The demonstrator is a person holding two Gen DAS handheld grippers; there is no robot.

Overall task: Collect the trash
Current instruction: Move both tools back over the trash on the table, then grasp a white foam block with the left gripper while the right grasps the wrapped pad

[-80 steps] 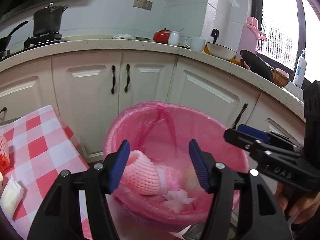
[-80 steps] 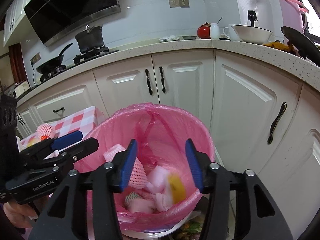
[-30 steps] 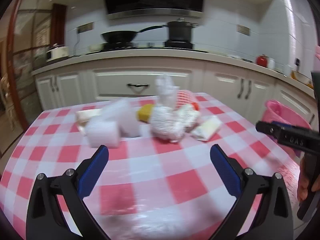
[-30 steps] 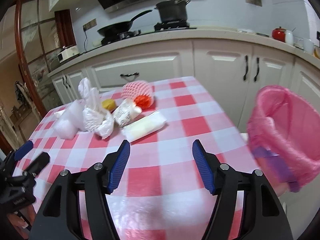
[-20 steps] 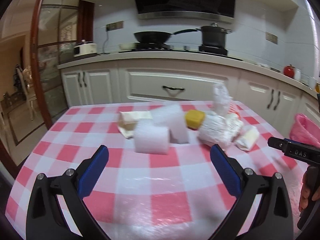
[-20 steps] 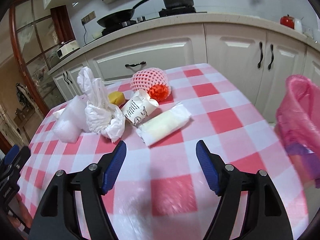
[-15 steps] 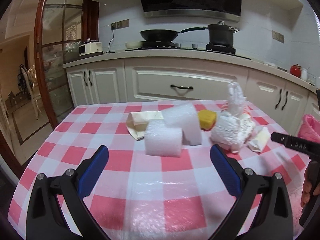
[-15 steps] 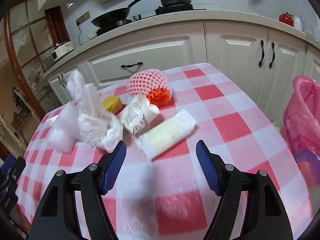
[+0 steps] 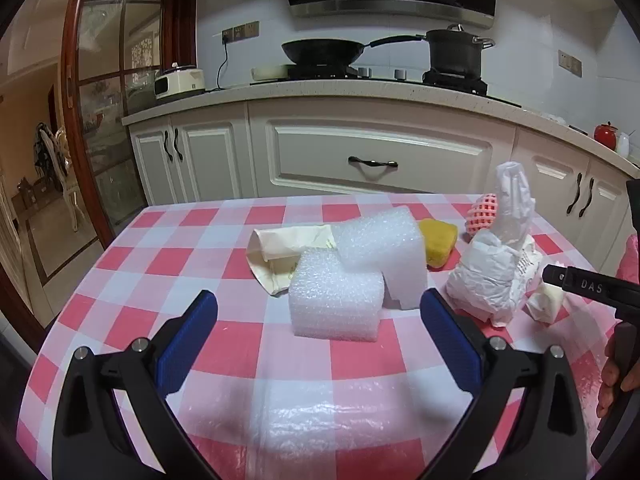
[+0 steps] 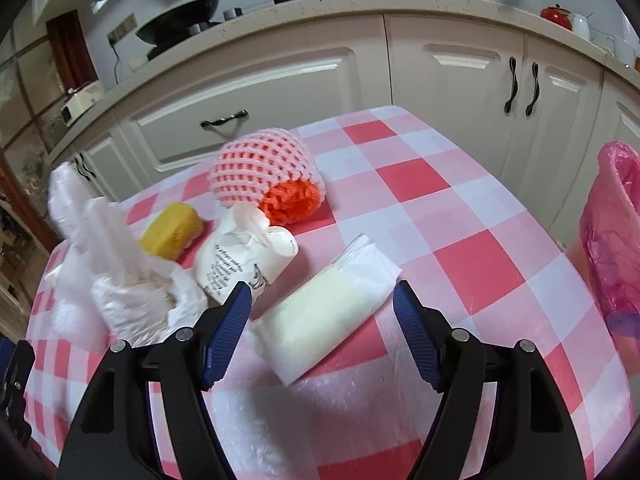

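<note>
Trash lies on a red-and-white checked table (image 9: 224, 360). My left gripper (image 9: 318, 334) is open and empty, just short of a white bubble-wrap block (image 9: 334, 300) that leans on a second one (image 9: 380, 248). Behind them lie a cream paper bag (image 9: 280, 248), a yellow sponge (image 9: 438, 242) and a crumpled white plastic bag (image 9: 492, 268). My right gripper (image 10: 322, 328) is open and empty, its fingers either side of a white plastic-wrapped pack (image 10: 324, 316). Beyond it lie a crumpled paper cup (image 10: 244, 256), a pink foam net with orange filling (image 10: 268, 172) and the sponge (image 10: 172, 230).
A bin lined with a pink bag (image 10: 616, 232) stands off the table's right edge. White kitchen cabinets (image 9: 380, 156) and a counter with a wok and a pot run behind the table. The right gripper shows at the right edge of the left wrist view (image 9: 592, 292).
Both grippers swung away from the pink bin to the table and moved closer to the trash. The left now faces the bubble wrap; the right has closed in over the white pack.
</note>
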